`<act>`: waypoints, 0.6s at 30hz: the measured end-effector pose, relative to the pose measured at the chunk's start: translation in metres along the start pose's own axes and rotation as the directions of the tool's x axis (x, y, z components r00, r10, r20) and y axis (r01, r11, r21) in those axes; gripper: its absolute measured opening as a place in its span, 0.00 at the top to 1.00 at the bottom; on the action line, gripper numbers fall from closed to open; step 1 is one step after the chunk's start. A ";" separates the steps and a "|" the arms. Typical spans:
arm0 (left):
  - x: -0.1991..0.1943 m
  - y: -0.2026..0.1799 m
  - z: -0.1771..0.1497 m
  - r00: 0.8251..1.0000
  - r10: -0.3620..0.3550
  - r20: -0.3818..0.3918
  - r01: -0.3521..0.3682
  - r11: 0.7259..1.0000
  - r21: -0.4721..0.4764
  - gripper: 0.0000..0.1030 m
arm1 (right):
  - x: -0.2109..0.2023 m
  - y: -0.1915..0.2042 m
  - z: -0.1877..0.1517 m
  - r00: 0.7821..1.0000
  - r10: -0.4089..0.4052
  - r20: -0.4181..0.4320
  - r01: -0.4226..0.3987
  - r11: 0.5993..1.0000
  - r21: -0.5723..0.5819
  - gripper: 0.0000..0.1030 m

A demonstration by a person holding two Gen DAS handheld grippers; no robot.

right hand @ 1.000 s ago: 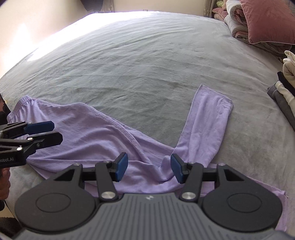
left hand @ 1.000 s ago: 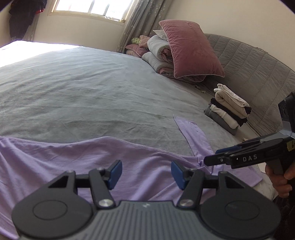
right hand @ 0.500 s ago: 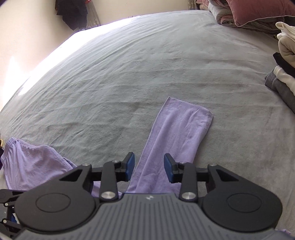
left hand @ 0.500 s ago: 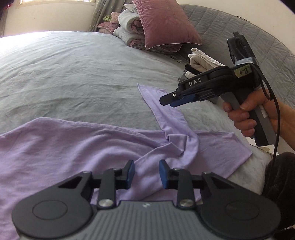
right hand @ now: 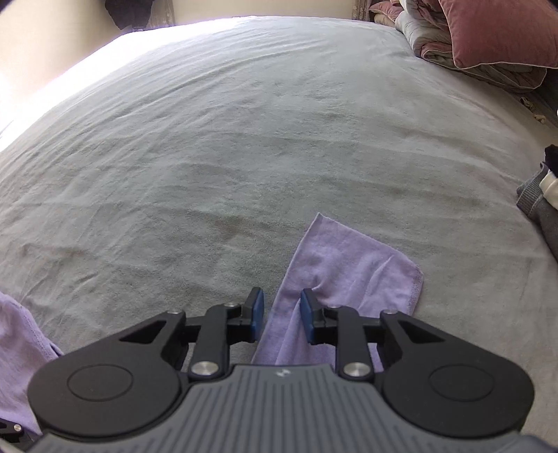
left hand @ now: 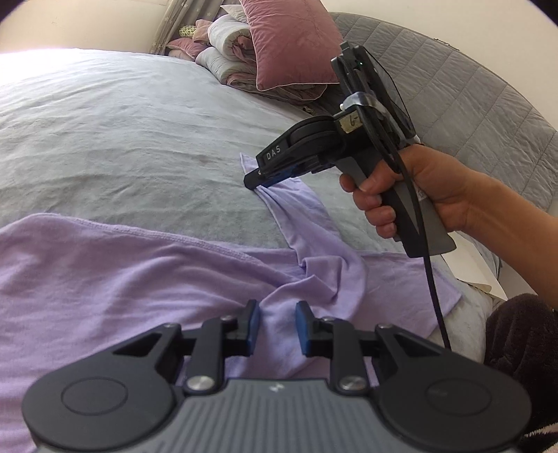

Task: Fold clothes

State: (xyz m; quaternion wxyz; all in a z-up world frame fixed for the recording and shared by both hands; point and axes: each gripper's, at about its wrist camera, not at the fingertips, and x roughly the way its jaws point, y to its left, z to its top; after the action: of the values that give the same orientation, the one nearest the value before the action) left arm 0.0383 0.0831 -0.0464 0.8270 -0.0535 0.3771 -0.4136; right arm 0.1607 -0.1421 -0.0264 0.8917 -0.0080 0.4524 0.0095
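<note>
From my left wrist camera, the right gripper reads "DAS" on its black body, with a handwritten "6-" on a taped tag. Its jaws are clamped on the sleeve of the lilac knit shirt, which lies rumpled on the grey bed. My left gripper has its jaws closing around a raised fold of the shirt.

From my right wrist camera, the blue-padded jaws pinch the sleeve's edge, puckering it. Beside it sits a pile of folded clothes, and a mauve velvet pillow lies beyond.
</note>
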 end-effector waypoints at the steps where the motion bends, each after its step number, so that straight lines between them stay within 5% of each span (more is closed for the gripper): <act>1: 0.000 -0.001 0.000 1.000 0.002 -0.002 -0.002 1.000 0.004 0.92 | -0.002 -0.003 0.001 1.000 -0.003 0.005 0.003 1.000 0.009 0.99; 7: -0.008 -0.012 -0.002 0.999 0.020 0.028 -0.022 0.998 0.060 0.99 | -0.033 -0.025 0.003 0.998 -0.010 0.060 0.007 0.999 0.048 1.00; 18: -0.042 -0.024 -0.005 0.993 -0.051 0.105 0.040 0.994 0.103 0.99 | -0.124 -0.052 -0.019 0.981 -0.045 0.188 0.034 0.997 0.064 1.00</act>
State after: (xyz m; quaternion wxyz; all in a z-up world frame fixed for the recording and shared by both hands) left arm 0.0036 0.0987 -0.0160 0.8381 -0.0424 0.3094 -0.4473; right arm 0.0737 -0.1959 0.0629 0.9306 0.0108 0.3652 -0.0210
